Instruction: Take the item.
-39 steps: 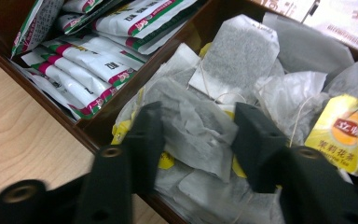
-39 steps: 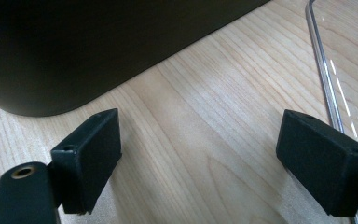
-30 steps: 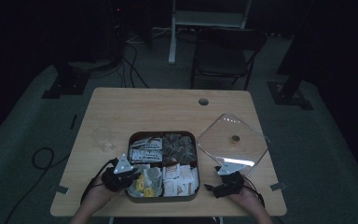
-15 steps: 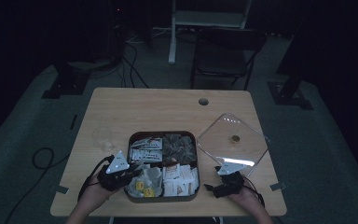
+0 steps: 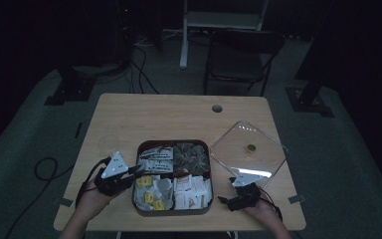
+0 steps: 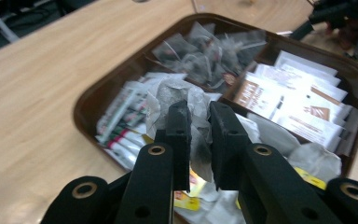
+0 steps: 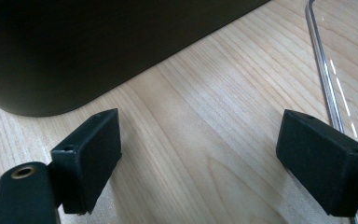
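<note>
A brown tray (image 5: 173, 143) with compartments of tea bags and sachets sits near the table's front edge. In the left gripper view my left gripper (image 6: 200, 112) is shut on a pale crumpled tea bag (image 6: 170, 93), held above the tray (image 6: 93, 100). In the high view the left gripper (image 5: 134, 171) hovers at the tray's left edge. My right gripper (image 5: 224, 200) rests low on the table to the right of the tray. In the right gripper view its jaws (image 7: 198, 140) stand wide open over bare wood, with the tray's dark wall (image 7: 98, 42) beyond.
A clear square lid (image 5: 238, 144) with a small gold knob (image 5: 251, 148) lies on the table right of the tray; its edge (image 7: 324, 60) runs past the right jaw. The table (image 5: 144, 114) has a round cable hole (image 5: 217, 108). A chair (image 5: 238, 55) stands behind it.
My left gripper has risen a little over the tray's left side with the tea bag in its jaws. The right gripper has stayed where it was.
</note>
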A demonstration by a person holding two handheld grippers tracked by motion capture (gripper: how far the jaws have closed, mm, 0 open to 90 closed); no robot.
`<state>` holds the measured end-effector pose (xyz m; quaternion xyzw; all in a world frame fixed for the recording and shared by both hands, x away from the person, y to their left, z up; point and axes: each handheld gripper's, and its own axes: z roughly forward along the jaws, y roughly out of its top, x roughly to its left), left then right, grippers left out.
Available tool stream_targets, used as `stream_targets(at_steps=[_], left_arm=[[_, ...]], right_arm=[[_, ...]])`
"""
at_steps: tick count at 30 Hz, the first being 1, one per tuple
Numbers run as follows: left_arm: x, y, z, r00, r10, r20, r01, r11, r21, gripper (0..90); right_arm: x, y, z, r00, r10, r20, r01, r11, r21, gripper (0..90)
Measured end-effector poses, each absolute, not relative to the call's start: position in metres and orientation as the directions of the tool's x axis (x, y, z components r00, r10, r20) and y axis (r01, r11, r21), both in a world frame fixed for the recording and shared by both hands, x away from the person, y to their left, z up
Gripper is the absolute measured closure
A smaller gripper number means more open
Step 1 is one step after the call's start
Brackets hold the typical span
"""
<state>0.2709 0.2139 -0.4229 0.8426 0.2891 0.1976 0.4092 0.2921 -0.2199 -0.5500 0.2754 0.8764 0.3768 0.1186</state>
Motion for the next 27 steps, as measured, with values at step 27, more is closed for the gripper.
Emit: stream_targets(at_steps=[27], left_arm=[[0.314,0.278,-0.398,0.612,0.779,0.135,0.325,-0.403,0.856,80.4]], right_arm=[[0.292,-0.220,-0.550,-0.821,0.572,0.000,0.393,0.565,0.725,13.4]])
